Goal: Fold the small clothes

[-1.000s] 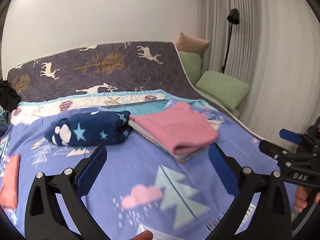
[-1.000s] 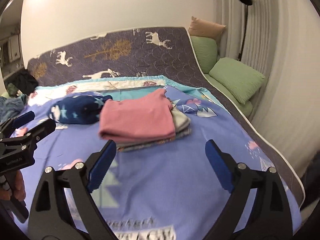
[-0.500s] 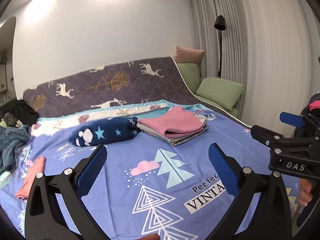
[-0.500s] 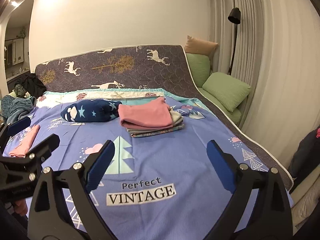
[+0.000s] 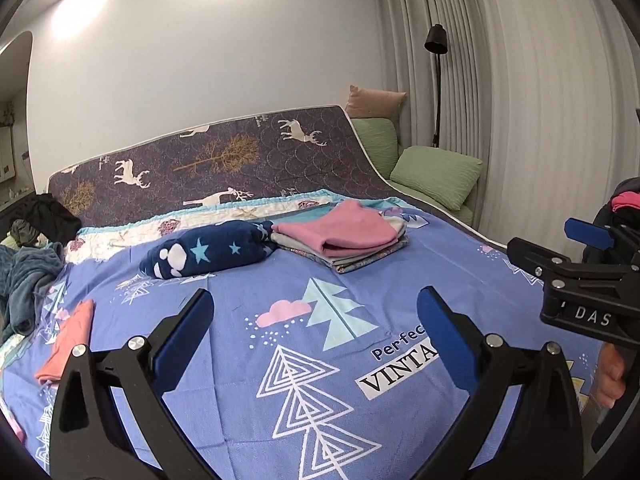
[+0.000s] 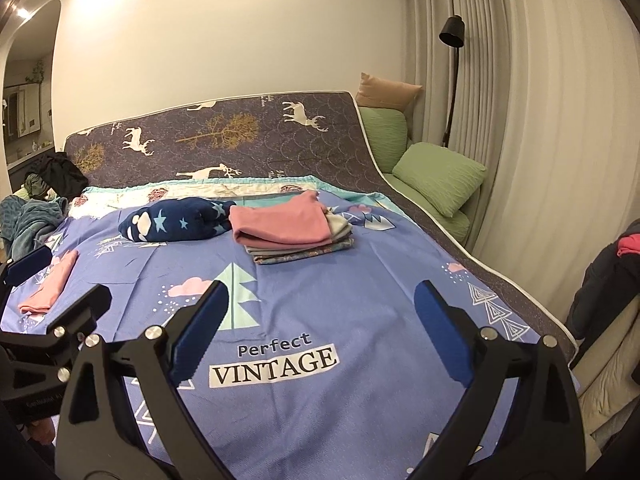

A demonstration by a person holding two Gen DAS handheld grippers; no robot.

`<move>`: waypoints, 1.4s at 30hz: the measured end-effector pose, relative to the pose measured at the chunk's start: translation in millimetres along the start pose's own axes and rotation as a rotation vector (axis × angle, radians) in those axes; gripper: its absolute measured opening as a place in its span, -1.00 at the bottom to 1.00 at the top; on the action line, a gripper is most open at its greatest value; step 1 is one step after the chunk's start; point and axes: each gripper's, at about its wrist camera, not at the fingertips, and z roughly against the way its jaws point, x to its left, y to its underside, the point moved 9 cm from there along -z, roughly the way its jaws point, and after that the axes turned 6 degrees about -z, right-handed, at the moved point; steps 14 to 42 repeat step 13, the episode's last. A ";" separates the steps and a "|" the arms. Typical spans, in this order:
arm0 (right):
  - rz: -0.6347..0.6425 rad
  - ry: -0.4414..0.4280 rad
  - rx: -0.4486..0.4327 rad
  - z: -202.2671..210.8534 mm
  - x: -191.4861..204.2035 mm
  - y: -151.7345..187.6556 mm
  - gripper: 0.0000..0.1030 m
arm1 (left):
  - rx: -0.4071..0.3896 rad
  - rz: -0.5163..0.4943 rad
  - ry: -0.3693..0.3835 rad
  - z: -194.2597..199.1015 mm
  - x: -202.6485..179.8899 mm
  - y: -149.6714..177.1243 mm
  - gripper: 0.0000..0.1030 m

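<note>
Folded clothes stack (image 5: 340,240), pink on top, resting far up the blue bedspread (image 5: 320,360) just beside a navy star bundle (image 5: 208,248). Left gripper (image 5: 316,332) held low over the near end, level, pointing up the bed, fingers spread wide, gripping nothing. Right gripper (image 6: 320,320) alongside, same heading, equally wide and empty. Coral garment (image 6: 50,286) lying flat at left edge.

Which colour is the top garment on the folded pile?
Pink: the top garment on the folded pile, clearest in the right wrist view.
</note>
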 end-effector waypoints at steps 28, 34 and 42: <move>-0.013 0.010 0.011 -5.7 -6.3 3.3 0.86 | 0.017 0.012 0.007 -3.1 -1.3 0.9 0.97; -0.013 0.010 0.011 -5.7 -6.3 3.3 0.86 | 0.017 0.012 0.007 -3.1 -1.3 0.9 0.97; -0.013 0.010 0.011 -5.7 -6.3 3.3 0.86 | 0.017 0.012 0.007 -3.1 -1.3 0.9 0.97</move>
